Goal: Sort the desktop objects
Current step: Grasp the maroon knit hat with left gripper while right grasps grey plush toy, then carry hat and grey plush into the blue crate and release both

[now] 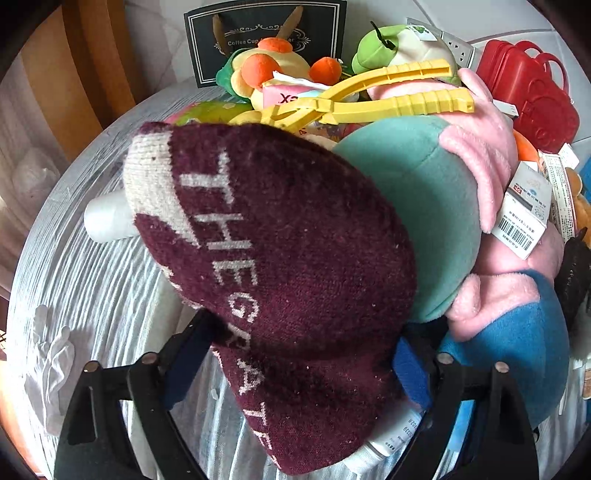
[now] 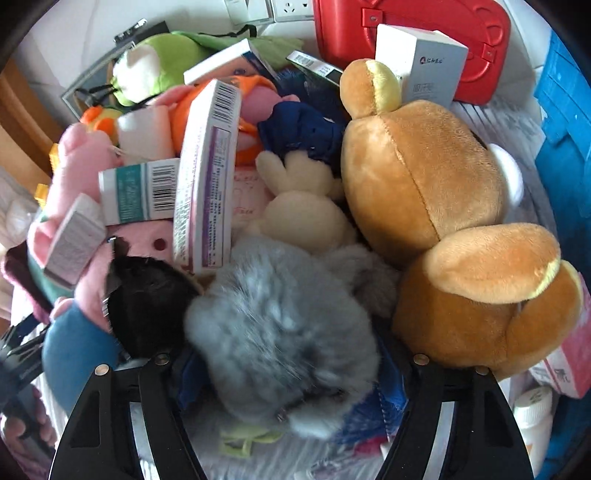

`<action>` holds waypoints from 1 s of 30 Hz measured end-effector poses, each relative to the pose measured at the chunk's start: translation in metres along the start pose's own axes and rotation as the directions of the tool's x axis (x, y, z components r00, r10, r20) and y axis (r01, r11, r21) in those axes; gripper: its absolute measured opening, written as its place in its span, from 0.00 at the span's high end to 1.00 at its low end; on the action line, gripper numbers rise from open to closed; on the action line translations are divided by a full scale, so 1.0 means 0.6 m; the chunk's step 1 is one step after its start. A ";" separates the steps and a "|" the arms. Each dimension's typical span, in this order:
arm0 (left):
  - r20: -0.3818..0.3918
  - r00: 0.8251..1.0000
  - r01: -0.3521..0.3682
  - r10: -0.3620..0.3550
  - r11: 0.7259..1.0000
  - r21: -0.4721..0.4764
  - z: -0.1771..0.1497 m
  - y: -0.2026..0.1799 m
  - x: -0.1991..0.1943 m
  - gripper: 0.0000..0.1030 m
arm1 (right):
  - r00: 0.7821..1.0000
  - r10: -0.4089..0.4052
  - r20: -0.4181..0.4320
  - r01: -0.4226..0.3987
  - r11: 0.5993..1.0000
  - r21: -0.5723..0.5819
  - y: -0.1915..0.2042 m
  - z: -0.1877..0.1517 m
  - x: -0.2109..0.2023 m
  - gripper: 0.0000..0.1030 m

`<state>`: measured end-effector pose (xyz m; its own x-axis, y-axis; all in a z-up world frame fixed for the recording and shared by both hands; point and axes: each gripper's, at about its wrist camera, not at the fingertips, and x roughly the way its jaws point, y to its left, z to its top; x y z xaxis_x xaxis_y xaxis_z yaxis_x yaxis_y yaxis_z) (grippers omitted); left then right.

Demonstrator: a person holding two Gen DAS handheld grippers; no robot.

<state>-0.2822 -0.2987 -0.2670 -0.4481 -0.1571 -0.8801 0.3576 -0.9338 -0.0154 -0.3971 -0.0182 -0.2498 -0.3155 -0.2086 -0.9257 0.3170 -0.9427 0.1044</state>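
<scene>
My left gripper is shut on a maroon knit hat with white letters, held above the striped tablecloth. My right gripper is shut on a grey furry plush, which fills the gap between the fingers. A brown plush bear lies just right of it. A black furry item lies just left. The pile holds a teal, pink and blue plush, a cream plush and several small boxes.
A yellow plastic clamp lies on top of the pile. A red plastic case stands at the back right, also in the right wrist view. A dark gift bag stands at the back. A blue crate is at right. A white bottle lies left.
</scene>
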 end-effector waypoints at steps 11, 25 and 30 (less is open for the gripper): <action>0.087 0.995 -0.050 0.049 0.999 0.008 -0.011 0.037 -0.078 0.77 | 0.998 0.046 0.050 -0.046 0.999 0.000 0.009 -0.030 -0.040 0.56; 0.353 0.927 -0.120 0.125 0.992 -0.037 -0.052 0.041 -0.301 0.79 | 0.949 0.072 0.306 -0.062 0.997 -0.044 0.018 -0.128 -0.248 0.57; 0.421 0.904 -0.073 0.080 0.997 -0.033 -0.070 0.029 -0.377 0.79 | 0.914 0.076 0.399 -0.048 0.996 -0.077 0.020 -0.155 -0.336 0.57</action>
<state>-0.1403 -0.2659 -0.0879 -0.7209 -0.3521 -0.5970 0.4162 -0.9087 0.0333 -0.2467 0.0365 -0.0958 -0.6212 -0.3657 -0.6931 0.4002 -0.9085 0.1207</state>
